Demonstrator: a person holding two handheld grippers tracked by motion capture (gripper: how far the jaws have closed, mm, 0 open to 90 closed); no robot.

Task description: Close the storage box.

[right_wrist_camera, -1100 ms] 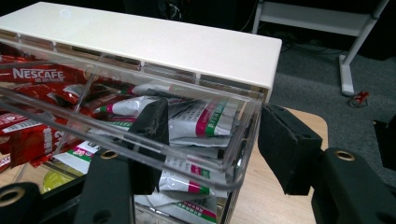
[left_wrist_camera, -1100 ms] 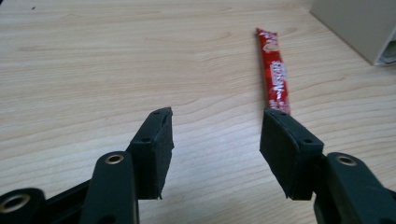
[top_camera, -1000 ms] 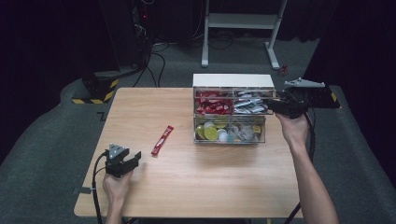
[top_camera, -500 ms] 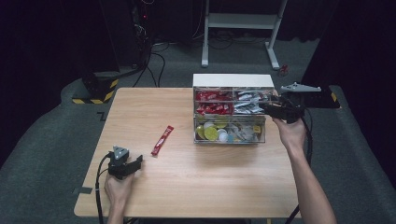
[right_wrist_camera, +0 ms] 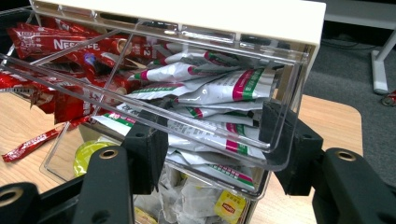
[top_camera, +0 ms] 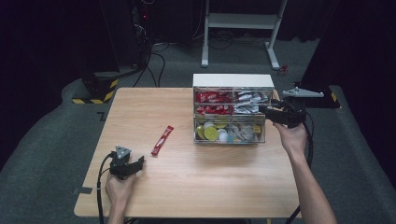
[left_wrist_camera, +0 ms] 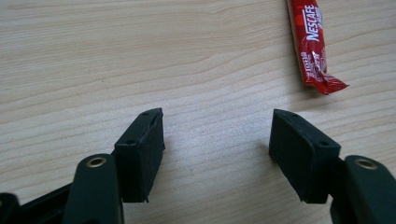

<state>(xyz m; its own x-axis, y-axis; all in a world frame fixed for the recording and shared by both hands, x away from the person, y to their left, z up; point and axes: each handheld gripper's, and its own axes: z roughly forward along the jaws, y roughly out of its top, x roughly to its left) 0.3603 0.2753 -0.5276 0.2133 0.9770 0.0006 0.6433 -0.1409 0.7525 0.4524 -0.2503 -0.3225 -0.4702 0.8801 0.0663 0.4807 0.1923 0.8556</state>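
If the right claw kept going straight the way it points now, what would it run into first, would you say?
Most likely the clear upper drawer of the organizer: the right claw sits open at its front corner, the white sachets just behind that wall. Contact depth is unclear.

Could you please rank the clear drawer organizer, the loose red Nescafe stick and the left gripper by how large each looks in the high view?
1. Clear drawer organizer, clearly largest.
2. Left gripper and loose red Nescafe stick: too alike to rank.

Light wooden counter [top_camera: 187, 186] with rounded corners, bearing a red Nescafé stick sachet [top_camera: 162, 140] lying flat near its middle and a clear plastic drawer organiser [top_camera: 232, 112] with a white top.
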